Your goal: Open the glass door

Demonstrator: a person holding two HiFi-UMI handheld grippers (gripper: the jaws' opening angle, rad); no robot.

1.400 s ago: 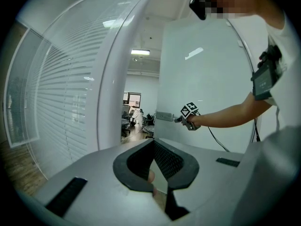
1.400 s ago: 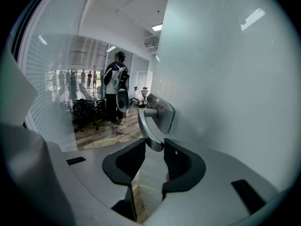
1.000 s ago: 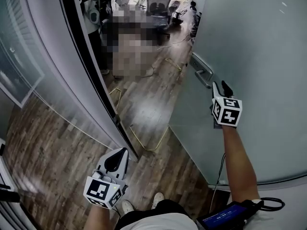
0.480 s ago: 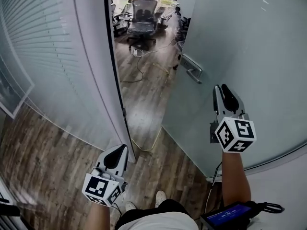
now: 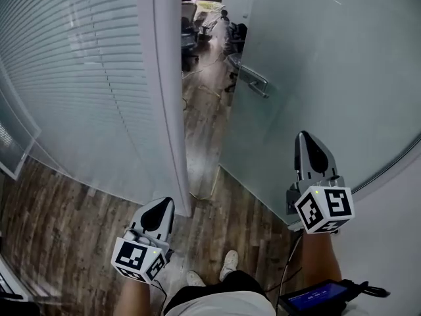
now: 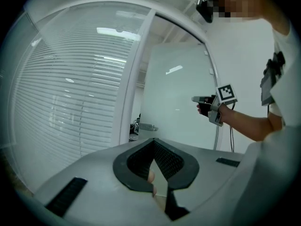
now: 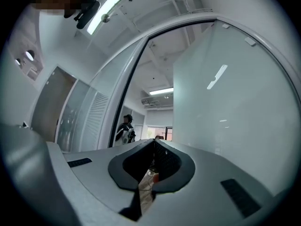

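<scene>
The glass door stands swung open on the right, a frosted pane with a metal handle near its far edge. The gap between it and the white door post is narrow and shows a strip of wood floor running into the room beyond. A thin cable loops on the floor just inside the threshold, and office chairs stand farther in. In the right gripper view a person stands in the opening, well back, under ceiling lights.

Left of the post is a glass wall with closed blinds behind it.

The right gripper is held up just in front of the door pane, apart from the handle, its jaws together with nothing between them. The left gripper is low, near the foot of the post, jaws also together and empty. The person's shoes are on the floor between the two.

Each gripper carries a cube with black-and-white square markers. A small device with a blue screen hangs at the person's right side, and its print is too small to read.
</scene>
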